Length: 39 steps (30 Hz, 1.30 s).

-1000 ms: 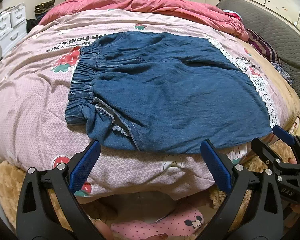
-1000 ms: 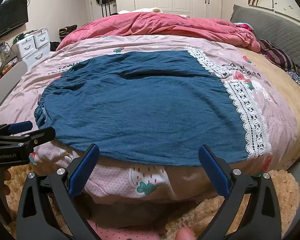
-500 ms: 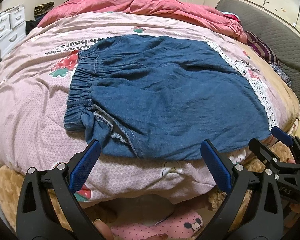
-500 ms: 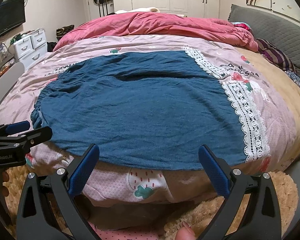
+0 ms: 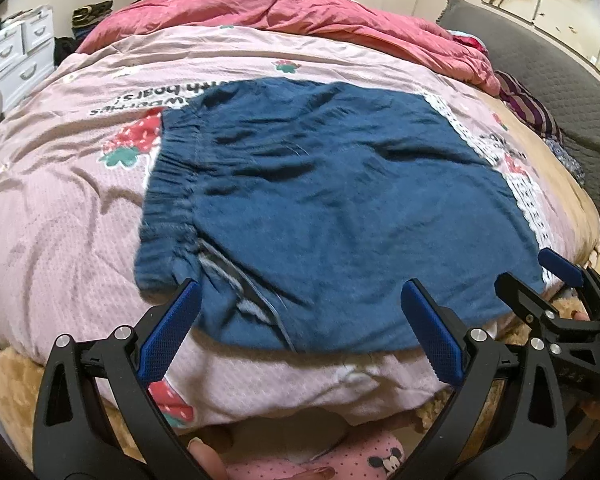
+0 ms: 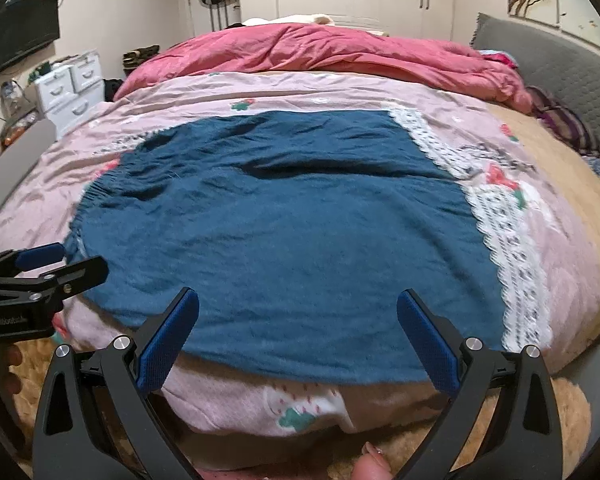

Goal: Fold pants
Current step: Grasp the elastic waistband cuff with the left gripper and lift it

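Blue denim pants lie flat on the pink bedspread, elastic waistband to the left and white lace hem to the right. My left gripper hovers open over the near edge of the pants by the waistband corner, nothing between its blue pads. My right gripper is open too, just above the near edge nearer the hem. Each gripper shows in the other's view: the right one at the far right, the left one at the far left.
The pink printed bedspread covers a bed with a crumpled red duvet at the far side. A grey headboard rises on the right, white drawers stand far left. A tan fuzzy rug lies below the bed edge.
Both grippers have moved forward and slightly lower, closer to the near edge of the pants; their pads now overlap the denim. The pants have not moved.
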Each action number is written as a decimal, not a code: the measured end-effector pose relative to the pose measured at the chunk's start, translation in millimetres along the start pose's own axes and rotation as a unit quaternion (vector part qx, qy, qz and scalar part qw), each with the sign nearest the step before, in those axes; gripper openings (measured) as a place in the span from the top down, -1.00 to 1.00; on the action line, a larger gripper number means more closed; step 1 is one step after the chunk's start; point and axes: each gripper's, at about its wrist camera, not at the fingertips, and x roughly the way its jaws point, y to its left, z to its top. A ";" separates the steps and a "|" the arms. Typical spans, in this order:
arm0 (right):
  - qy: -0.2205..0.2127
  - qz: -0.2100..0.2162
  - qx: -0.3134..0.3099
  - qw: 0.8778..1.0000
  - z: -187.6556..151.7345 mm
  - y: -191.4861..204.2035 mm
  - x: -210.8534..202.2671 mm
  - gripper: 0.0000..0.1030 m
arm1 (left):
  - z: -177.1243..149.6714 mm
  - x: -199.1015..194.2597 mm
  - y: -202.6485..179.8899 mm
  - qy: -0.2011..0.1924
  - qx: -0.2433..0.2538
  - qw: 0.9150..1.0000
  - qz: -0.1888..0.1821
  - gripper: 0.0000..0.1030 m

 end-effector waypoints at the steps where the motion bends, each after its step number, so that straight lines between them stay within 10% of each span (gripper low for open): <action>1: 0.000 0.007 0.001 1.000 5.2 -0.5 1.9 -0.92 | 4.2 0.4 3.3 -0.003 -0.001 1.000 0.001 -0.82; 26: 0.026 0.061 -0.157 0.985 139.5 39.4 115.0 -0.92 | 128.4 84.9 117.9 0.012 -0.039 0.996 0.083 -0.82; 35: 0.037 0.056 -0.218 0.974 181.8 58.5 168.1 -0.92 | 140.1 113.1 146.2 0.016 -0.047 0.998 0.047 -0.82; 39: 0.034 0.043 -0.256 0.965 196.8 67.1 192.1 -0.92 | 146.4 121.1 146.0 0.011 -0.039 0.999 0.022 -0.34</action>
